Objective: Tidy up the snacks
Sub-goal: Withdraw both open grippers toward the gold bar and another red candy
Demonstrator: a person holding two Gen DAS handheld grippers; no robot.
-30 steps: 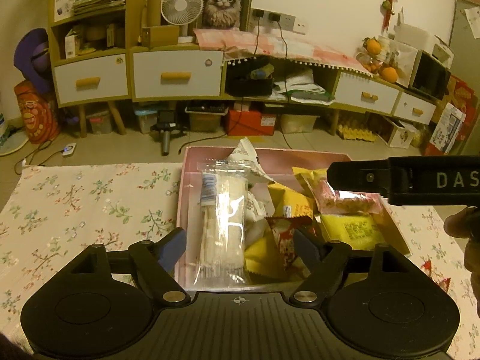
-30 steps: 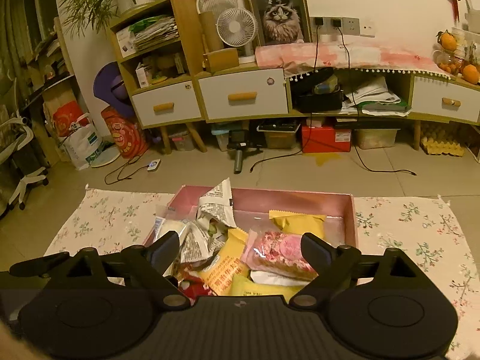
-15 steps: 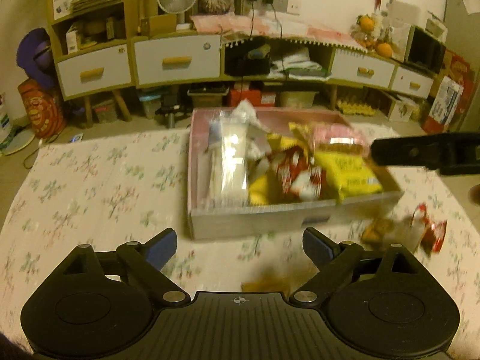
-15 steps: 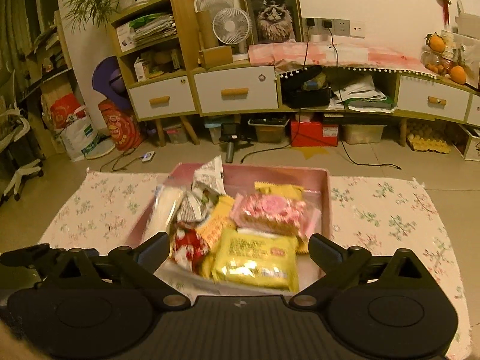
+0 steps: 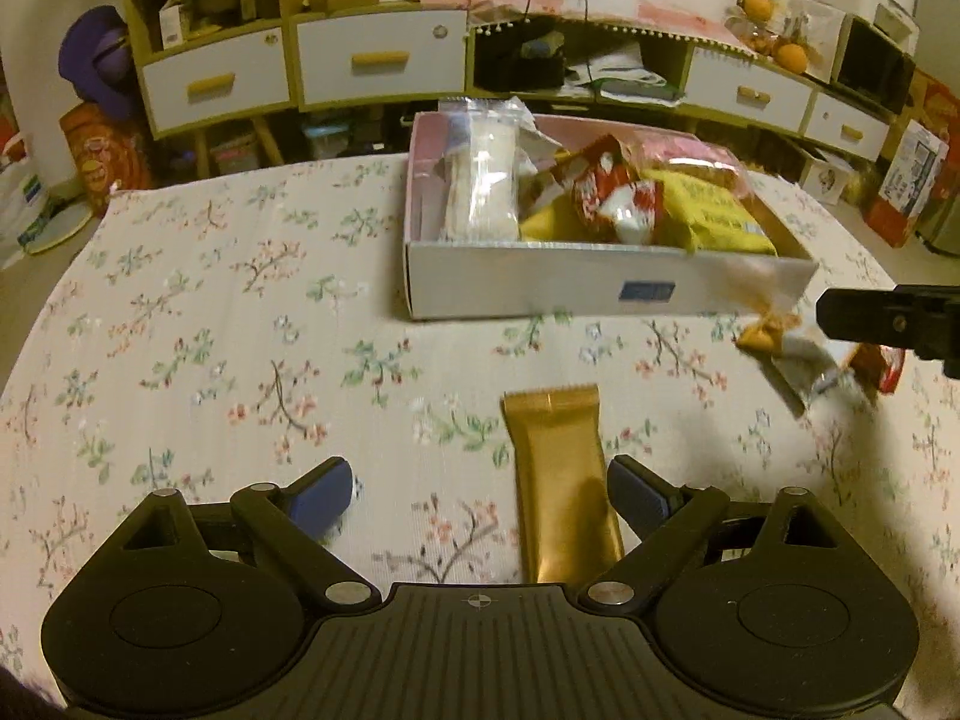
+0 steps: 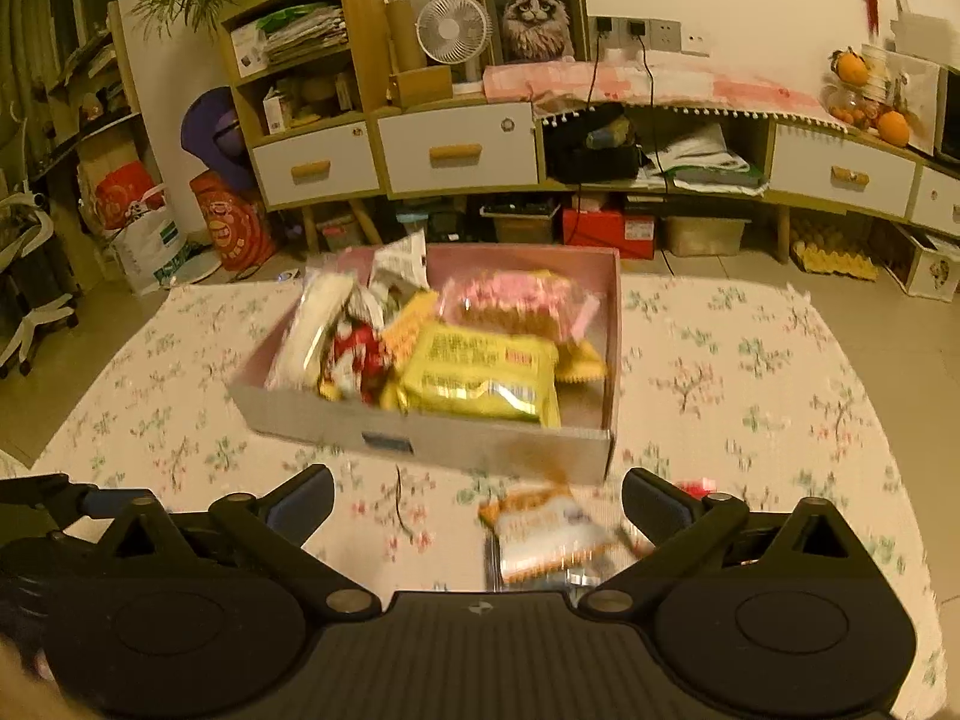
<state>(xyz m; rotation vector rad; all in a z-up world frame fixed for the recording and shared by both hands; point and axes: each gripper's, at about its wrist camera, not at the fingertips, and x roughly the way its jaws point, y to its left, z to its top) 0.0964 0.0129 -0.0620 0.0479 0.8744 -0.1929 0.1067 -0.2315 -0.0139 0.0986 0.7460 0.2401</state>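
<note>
left gripper point(image 5: 480, 495): jaws spread wide, nothing pinched; they have just been opening. a gold bar point(image 5: 564, 480) lies flat on the floral cloth point(image 5: 180, 330) in the lower centre of the left view, between the jaws and nearer the right finger, with no pad pressing on it. its wrapper shows no readable print. right gripper point(image 6: 477, 507): jaws also spread wide and just been opening, nothing pinched. an orange-and-white packet point(image 6: 543, 534) lies on the cloth between its jaws, toward the right finger; it is blurred and its lettering cannot be read. in the left view the same packet appears at the right edge, just below a black finger of the right gripper, with a red wrapper point(image 5: 879, 366) beside it. the box point(image 5: 540, 282), pink inside and grey-white outside, stands in the upper centre of both views, well apart from the gold bar and close behind the packet. a small blue label point(image 5: 647, 291) sits on its near wall; the text on it is too small to read. inside, left to right in the left view: a clear sleeve of white snacks point(image 5: 483, 180), a red-and-white wrapper point(image 5: 606, 192), a yellow pack point(image 6: 480, 372) with dark print and a red tag, not legible, and a pink pack point(image 6: 519, 300) behind it. upper part of the right view: a cat picture point(image 6: 531, 6) and a white fan point(image 6: 453, 30) on the cabinet point(image 6: 456, 147).
</note>
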